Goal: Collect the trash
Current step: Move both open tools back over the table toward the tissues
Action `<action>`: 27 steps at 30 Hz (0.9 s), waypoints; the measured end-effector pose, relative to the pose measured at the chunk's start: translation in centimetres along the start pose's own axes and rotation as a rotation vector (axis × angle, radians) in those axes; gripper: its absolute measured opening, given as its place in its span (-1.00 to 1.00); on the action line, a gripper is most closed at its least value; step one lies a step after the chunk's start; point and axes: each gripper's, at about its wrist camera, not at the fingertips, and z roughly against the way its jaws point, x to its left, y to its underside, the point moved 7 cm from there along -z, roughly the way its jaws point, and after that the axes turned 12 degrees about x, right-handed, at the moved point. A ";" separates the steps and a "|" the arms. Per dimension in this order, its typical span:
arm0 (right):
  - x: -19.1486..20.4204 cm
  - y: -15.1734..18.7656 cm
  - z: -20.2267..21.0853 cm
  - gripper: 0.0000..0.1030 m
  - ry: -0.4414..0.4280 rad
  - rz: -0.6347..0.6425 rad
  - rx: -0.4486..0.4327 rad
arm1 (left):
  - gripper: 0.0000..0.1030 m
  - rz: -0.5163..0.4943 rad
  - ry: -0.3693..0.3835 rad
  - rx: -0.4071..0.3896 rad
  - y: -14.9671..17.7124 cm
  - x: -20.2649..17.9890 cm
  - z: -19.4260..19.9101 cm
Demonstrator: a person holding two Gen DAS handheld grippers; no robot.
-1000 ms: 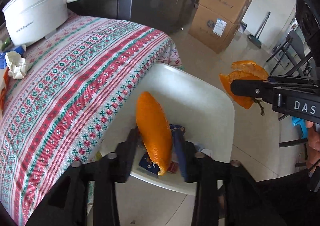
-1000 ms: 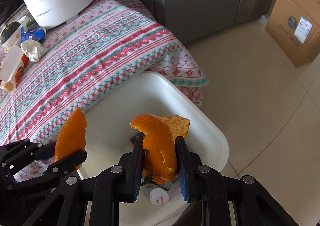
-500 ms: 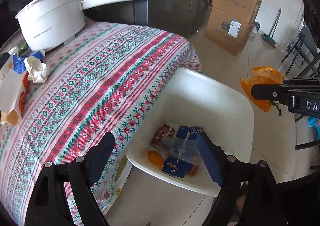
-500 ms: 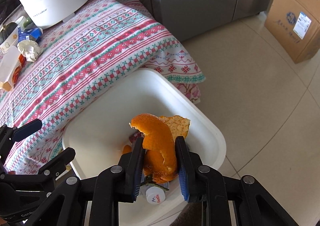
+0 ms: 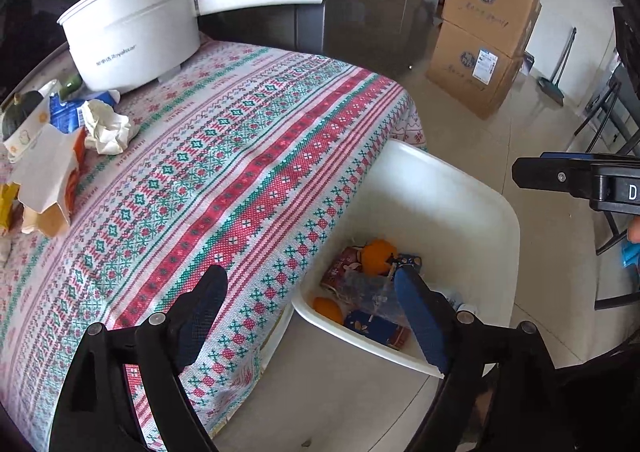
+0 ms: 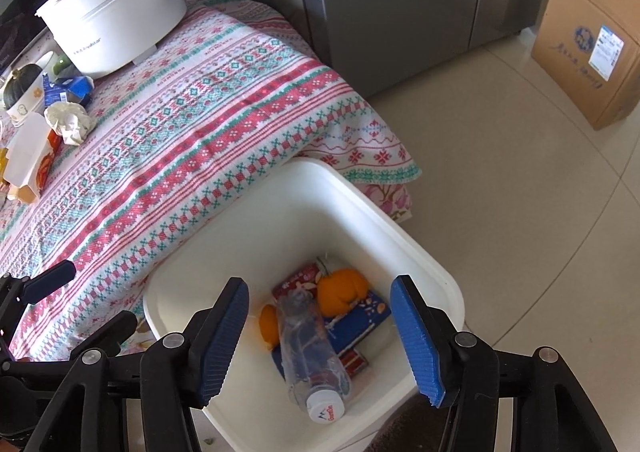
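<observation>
— What's different from a second ago?

— Both peels are gone from my tools. The left tool (image 5: 316,308) stands wide and released, nothing between its fingers. The right tool (image 6: 320,328) is opening, its jaws parting with nothing between them. The orange peel (image 6: 342,296) it was clamping now lies in the white bin (image 6: 400,240), on top of a blue packet (image 6: 360,322). A smaller peel piece (image 6: 269,324) sits beside the clear plastic bottle (image 6: 312,356).

— And the bin itself?

— On the floor, right against the worktop (image 5: 224,180) edge, partly under the hanging patterned cloth.

— Anything you can't make out?

— The bin's near wall is cut off behind my fingers. On the worktop's far side a crumpled paper (image 5: 108,128) and a white carton (image 5: 48,176) remain; things beyond them run out of frame. A white pot (image 5: 132,36) stands behind.
</observation>
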 end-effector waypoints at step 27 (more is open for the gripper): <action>13.8 -3.6 1.2 0.62 -0.068 0.127 -0.069 | 0.93 0.325 -0.121 -0.099 5.3 18.1 8.9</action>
